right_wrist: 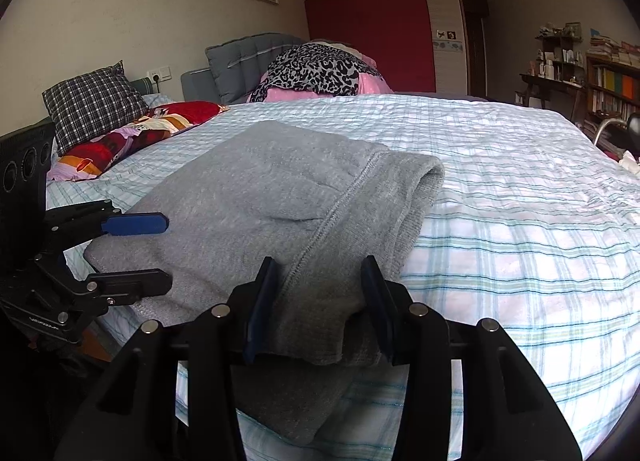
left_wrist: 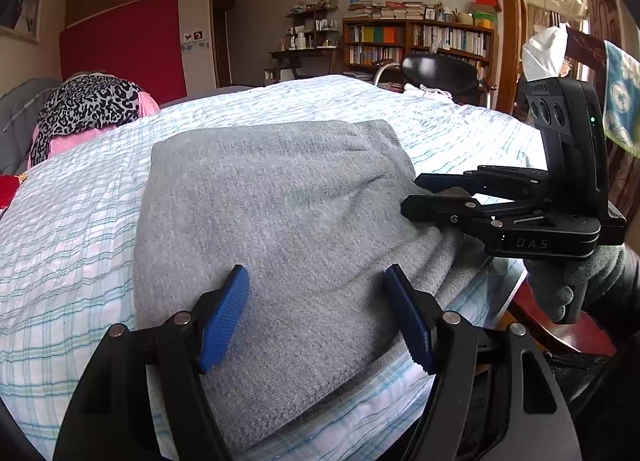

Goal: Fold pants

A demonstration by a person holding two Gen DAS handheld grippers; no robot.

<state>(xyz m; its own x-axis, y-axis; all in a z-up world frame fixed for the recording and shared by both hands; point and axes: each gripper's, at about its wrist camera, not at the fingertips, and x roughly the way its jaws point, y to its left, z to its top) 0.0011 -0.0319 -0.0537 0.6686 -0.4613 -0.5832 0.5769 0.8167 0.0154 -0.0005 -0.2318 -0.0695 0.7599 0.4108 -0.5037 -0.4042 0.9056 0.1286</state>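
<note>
The grey knit pants [left_wrist: 272, 221] lie folded into a thick bundle on the checked bedsheet [left_wrist: 60, 221], near the bed's front edge; they also show in the right wrist view [right_wrist: 260, 213]. My left gripper [left_wrist: 320, 317] is open, its blue pads over the bundle's near edge with cloth between them. My right gripper [right_wrist: 322, 301] is open, its jaws either side of the bundle's near corner. In the left wrist view the right gripper [left_wrist: 416, 197] touches the bundle's right edge. In the right wrist view the left gripper [right_wrist: 160, 253] sits open at the bundle's left edge.
A leopard-print cloth on pink bedding [left_wrist: 84, 109] lies at the head of the bed. A plaid pillow [right_wrist: 92, 105] and a red patterned quilt [right_wrist: 132, 137] lie at the far left. A bookshelf [left_wrist: 416, 41], a black chair [left_wrist: 440, 69] and a wooden bed frame [left_wrist: 560, 329] stand at the right.
</note>
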